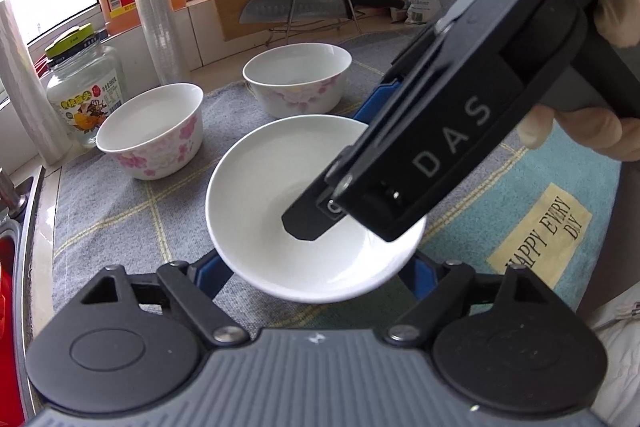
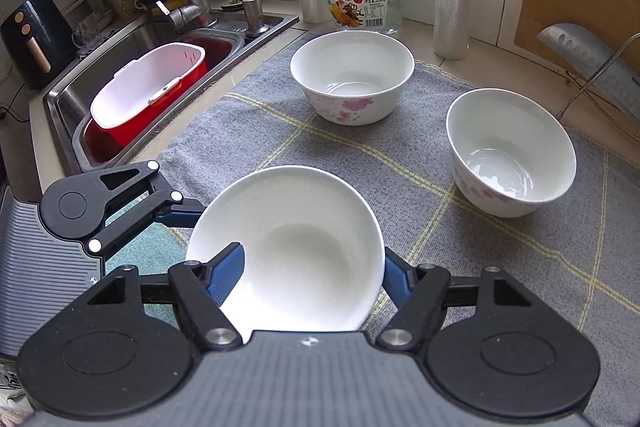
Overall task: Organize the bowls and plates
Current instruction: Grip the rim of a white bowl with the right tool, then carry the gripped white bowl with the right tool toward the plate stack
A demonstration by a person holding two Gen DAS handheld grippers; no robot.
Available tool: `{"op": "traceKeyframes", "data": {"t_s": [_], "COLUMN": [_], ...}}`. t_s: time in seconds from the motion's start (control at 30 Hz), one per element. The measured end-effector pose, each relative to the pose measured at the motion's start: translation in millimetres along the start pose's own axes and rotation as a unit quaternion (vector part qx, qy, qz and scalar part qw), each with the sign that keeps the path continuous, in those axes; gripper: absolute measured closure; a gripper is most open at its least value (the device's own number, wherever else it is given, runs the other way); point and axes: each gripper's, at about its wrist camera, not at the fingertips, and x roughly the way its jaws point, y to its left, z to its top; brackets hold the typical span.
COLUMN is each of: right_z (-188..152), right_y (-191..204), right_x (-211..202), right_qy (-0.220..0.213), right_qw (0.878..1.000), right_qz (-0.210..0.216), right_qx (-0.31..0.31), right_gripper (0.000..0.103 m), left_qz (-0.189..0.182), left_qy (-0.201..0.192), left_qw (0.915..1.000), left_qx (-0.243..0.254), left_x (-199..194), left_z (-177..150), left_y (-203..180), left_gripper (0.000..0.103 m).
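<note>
The right tool [image 2: 312, 275] grips the plain white dish [image 2: 296, 247], the left tool [image 1: 316, 275] seemingly open beneath it; next, stack the floral bowls [image 2: 352, 75].

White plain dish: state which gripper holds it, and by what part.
The right gripper pinches the white plain dish at its near rim, one finger inside, one outside. Whether the left gripper grips it cannot be told.

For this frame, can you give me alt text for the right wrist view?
A plain white dish sits between the right gripper's blue fingers. Two floral bowls stand beyond on a grey cloth, sink at left.
</note>
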Motion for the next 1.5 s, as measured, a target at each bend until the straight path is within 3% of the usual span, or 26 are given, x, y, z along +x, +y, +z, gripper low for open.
{"op": "traceKeyframes", "data": {"t_s": [0.47,1.0,1.5], "right_z": [-31,-79,-91], "right_y": [-42,-114,-154], "right_x": [-42,-91,-93], "right_qy": [-0.018,-0.034,-0.033], "right_qw": [0.999,0.99,0.985], "right_qz": [-0.024,-0.081,-0.102], "right_qx": [0.045,0.109,0.139], "right_gripper": [0.026,0.026,0.026], "left_qz": [-0.036,-0.096,-0.113], "left_qy": [0.004,-0.004,0.0], "left_qw": [0.9976,0.9891,0.9863], "left_qx": [0.059,0.111,0.12], "left_x": [2,47,80], "left_z": [38,93,108], "left_y": [-45,-111,-125], "left_gripper": [0.016,0.016,0.016]}}
